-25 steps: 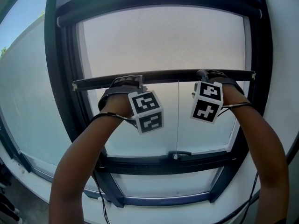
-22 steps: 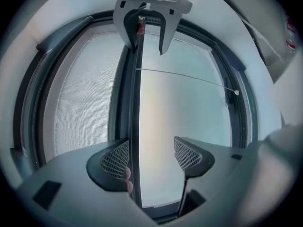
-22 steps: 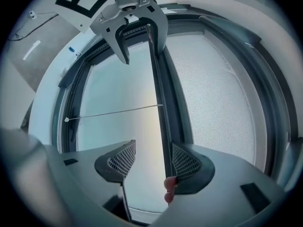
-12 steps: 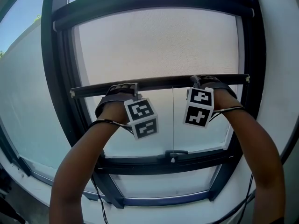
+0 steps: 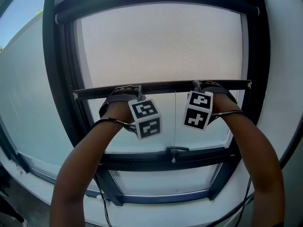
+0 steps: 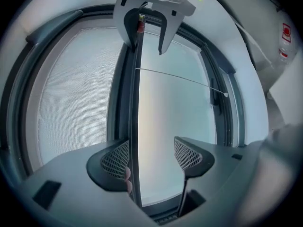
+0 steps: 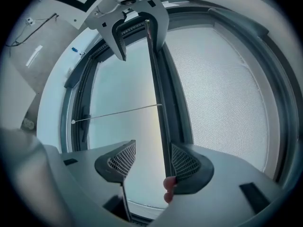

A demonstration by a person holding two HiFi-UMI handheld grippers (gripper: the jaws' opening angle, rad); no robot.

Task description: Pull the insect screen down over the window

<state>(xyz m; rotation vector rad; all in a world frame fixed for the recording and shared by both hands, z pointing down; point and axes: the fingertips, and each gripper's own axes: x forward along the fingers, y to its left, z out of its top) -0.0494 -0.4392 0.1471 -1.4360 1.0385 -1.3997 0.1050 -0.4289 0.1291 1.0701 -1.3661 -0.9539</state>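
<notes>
Now L tool (image 6: 152,156) & R tool (image 7: 153,162) both gape, slim dark pull bar (image 5: 161,87) of pale mesh insect screen (image 5: 161,46) btwn jaws, approx halfway down black window frame (image 5: 60,103). Risk: unclamped bar could slip out, screen springs back up; uneven pull skews it.

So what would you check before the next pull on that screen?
1. Bar between the left gripper jaws: ok. The jaws are apart and the bar lies against one pad.
2. Bar between the right gripper jaws: ok. It sits the same way, not clamped.
3. Bar level: ok, roughly.
4. Screen fully down: not ok. Bare glass shows between the bar and the lower frame.
5. Cord clear of both grippers' jaws: ok.
6. Bar ends seated in side tracks: cannot tell.
</notes>
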